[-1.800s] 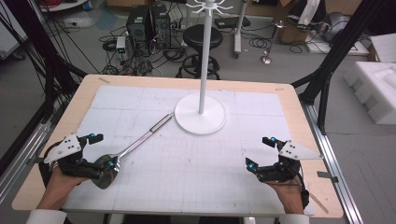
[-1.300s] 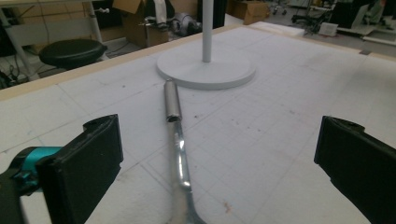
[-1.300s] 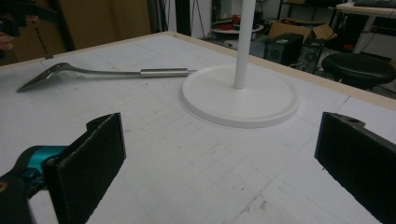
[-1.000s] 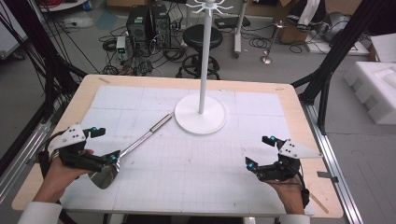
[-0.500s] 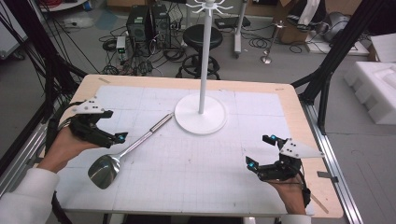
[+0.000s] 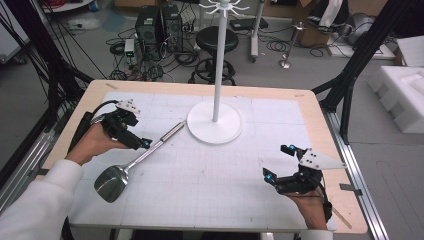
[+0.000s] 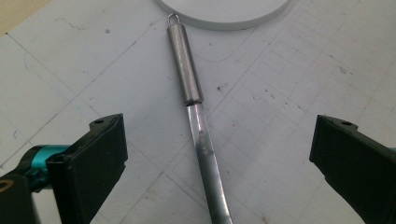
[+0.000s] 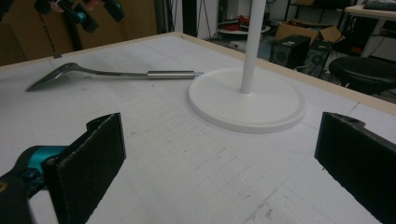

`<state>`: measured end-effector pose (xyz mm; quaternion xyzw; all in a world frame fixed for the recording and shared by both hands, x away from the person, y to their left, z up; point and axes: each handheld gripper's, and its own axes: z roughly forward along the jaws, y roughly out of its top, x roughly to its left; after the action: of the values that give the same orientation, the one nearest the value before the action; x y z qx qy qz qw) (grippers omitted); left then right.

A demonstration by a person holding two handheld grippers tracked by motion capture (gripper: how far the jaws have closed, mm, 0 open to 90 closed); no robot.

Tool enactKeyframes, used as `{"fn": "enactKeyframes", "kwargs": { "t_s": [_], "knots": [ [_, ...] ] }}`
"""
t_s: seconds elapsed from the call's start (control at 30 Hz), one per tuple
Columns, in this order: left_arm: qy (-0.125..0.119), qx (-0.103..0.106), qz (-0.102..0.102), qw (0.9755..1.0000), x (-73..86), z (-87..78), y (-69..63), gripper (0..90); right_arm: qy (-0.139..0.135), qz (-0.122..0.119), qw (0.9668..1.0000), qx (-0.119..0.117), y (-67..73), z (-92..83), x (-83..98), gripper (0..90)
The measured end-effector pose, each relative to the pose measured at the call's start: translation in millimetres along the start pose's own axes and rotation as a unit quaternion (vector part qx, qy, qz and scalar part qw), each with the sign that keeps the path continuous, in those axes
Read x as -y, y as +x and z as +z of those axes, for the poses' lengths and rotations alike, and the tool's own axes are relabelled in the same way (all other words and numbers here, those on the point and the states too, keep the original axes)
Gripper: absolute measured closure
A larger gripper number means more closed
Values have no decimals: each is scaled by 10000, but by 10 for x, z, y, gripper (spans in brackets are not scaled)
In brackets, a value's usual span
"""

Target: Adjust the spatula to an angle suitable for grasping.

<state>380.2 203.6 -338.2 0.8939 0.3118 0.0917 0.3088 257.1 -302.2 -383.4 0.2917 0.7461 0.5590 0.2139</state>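
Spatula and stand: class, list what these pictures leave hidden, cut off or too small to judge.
- Spatula: in the left gripper view the bottom edge cuts off its blade.
- Stand: in the high view its hooks are cut by the top edge.
- Left claw: in the high view, too small to tell whether it touches the spatula.

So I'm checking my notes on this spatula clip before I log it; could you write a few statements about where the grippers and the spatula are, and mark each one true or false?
1. The left gripper is open above the spatula. True.
2. The spatula's handle end points toward the white stand base. True.
3. The spatula hangs from the stand's hooks. False: it lies flat on the table mat.
4. The right gripper is shut on the stand's pole. False: it is open, near the table's right edge, holding nothing.
5. In the left gripper view, the spatula's shaft lies between the two black fingers. True.
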Motion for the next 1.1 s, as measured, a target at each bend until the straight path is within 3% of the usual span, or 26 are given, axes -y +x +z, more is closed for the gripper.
{"fn": "enactKeyframes", "kwargs": {
  "t_s": [0.13, 0.3, 0.33, 0.5, 0.67, 0.8, 1.03, 1.1],
  "knots": [
    [377, 14, -67, 9993, -79, 79, 42, 80, -28, 9, 10000, 12, -2, -4, -4, 8],
    [516, 85, -68, 9986, -129, 154, 54, 138, -18, 0, 10000, -8, 2, 0, -7, 8],
    [667, 28, -64, 9977, -143, 201, 58, 139, -17, -1, 10000, -2, 4, 1, -8, 8],
    [905, -31, -86, 9959, -178, 295, 78, 170, -4, -33, 10000, 1, 6, 1, -10, 8],
    [1256, -45, -34, 9921, -204, 412, 95, 187, -24, -30, 10000, -16, 16, 0, -23, 8],
    [1319, -32, -116, 9912, -218, 496, 94, 222, -35, -46, 10000, -28, 20, 3, -30, 8],
    [1556, -92, -255, 9874, -212, 610, 129, 280, 31, -39, 10000, -11, 21, 20, -23, 8],
    [1614, -12, -340, 9863, -209, 635, 138, 321, 35, -58, 10000, -9, 24, 24, -22, 8]
  ]
}}
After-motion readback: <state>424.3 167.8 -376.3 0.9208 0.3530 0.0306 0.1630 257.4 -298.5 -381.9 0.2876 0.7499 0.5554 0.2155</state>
